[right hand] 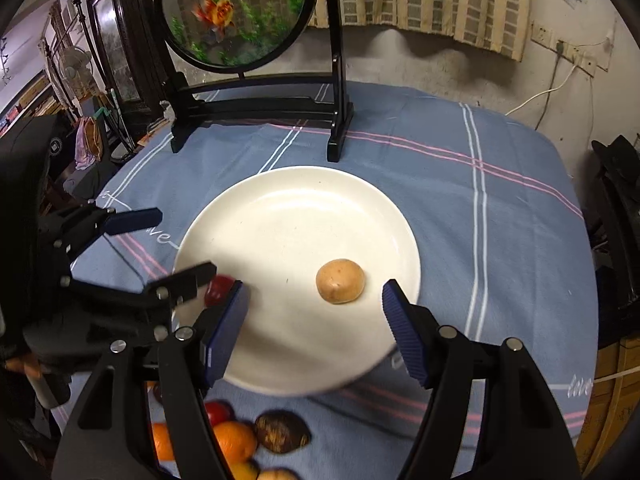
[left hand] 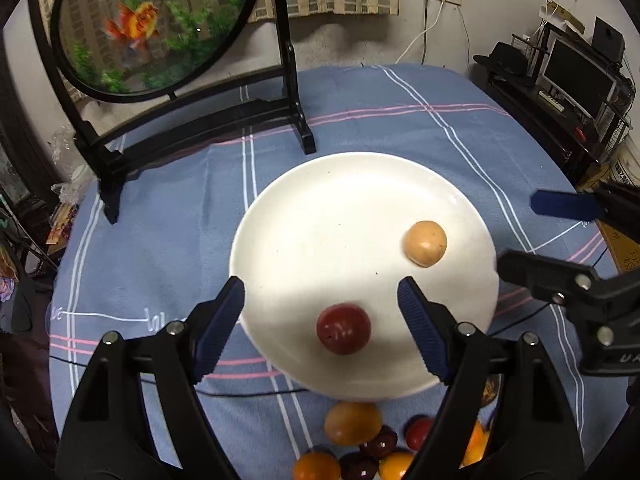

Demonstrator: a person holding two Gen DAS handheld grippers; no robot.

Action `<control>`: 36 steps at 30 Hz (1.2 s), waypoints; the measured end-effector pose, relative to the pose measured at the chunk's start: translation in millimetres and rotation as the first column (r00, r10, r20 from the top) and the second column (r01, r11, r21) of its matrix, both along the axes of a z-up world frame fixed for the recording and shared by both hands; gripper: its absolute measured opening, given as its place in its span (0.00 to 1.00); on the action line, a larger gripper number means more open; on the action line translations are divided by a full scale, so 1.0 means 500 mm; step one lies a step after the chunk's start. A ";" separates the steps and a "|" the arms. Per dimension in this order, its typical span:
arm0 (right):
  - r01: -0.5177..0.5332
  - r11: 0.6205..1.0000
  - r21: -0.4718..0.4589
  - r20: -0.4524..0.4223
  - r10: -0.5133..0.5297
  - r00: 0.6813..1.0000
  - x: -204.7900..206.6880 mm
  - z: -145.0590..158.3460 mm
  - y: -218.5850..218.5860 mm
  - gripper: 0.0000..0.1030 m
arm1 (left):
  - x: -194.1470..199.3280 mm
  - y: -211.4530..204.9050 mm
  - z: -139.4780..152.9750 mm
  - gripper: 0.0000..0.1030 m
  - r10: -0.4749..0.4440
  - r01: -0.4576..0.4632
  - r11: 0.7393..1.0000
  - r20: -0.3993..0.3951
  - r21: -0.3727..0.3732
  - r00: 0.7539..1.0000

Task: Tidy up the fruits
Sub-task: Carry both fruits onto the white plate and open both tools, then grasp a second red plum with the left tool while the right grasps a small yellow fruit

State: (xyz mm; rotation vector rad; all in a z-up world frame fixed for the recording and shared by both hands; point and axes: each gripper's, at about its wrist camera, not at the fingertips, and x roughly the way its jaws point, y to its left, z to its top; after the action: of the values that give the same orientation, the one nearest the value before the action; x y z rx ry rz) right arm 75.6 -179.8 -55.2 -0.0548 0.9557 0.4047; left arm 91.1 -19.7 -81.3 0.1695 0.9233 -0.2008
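A white plate (left hand: 340, 208) lies on the blue cloth and holds a tan fruit (left hand: 425, 243) and a dark red fruit (left hand: 343, 329). My left gripper (left hand: 321, 304) is open, its pads either side of the red fruit, not touching it. My right gripper (right hand: 314, 304) is open and empty above the plate's (right hand: 288, 220) near rim, just short of the tan fruit (right hand: 340, 281). The red fruit (right hand: 218, 288) shows partly behind the left gripper's fingers (right hand: 132, 220). A heap of orange, red and dark fruits (left hand: 360, 444) lies on the cloth in front of the plate, also in the right wrist view (right hand: 248, 436).
A black stand with a round goldfish picture (left hand: 152, 28) stands at the back of the table, just behind the plate. The right gripper's fingers (left hand: 560, 204) reach in from the right. Shelves with a monitor (left hand: 576, 72) stand beyond the table's right edge.
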 end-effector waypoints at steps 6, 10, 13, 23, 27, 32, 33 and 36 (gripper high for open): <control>0.004 1.000 -0.001 0.022 -0.004 1.000 -0.092 0.026 -0.021 0.70 | -0.071 0.026 0.044 0.83 0.023 -0.022 1.000 0.035 -0.008 0.999; -0.008 1.000 0.003 0.042 0.008 0.999 -0.168 0.036 -0.029 0.70 | -0.124 0.053 0.063 0.86 0.039 -0.038 0.999 0.054 -0.016 0.998; -0.020 1.000 -0.001 0.038 0.020 0.999 -0.228 0.022 -0.033 0.70 | -0.173 0.078 0.065 0.86 0.041 -0.041 0.999 0.050 -0.017 0.998; -0.117 0.982 -0.148 -0.155 0.094 0.983 -0.428 -0.141 -0.041 0.70 | -0.381 0.053 -0.027 0.86 -0.153 0.156 0.987 -0.088 0.026 0.984; -0.100 0.989 -0.105 -0.201 0.077 0.976 -0.453 -0.177 -0.044 0.70 | -0.440 0.021 -0.066 0.86 -0.230 0.235 0.972 -0.137 0.026 0.964; -0.100 0.988 -0.118 -0.213 0.073 0.974 -0.446 -0.204 -0.028 0.58 | -0.461 0.010 -0.101 0.86 -0.229 0.235 0.972 -0.183 0.013 0.956; -0.108 0.987 -0.122 -0.226 0.078 0.971 -0.444 -0.213 -0.025 0.43 | -0.463 0.010 -0.107 0.86 -0.227 0.233 0.972 -0.190 0.012 0.955; -0.123 0.984 -0.128 -0.218 0.093 0.971 -0.449 -0.219 -0.019 0.27 | -0.455 0.006 -0.117 0.86 -0.221 0.228 0.973 -0.204 0.014 0.954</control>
State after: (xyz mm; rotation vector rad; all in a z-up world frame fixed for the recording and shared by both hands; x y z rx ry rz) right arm -149.1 -189.2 -164.8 -0.1960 1.1946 0.4494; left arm -136.4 -16.5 -139.5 0.2938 1.1095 -0.4178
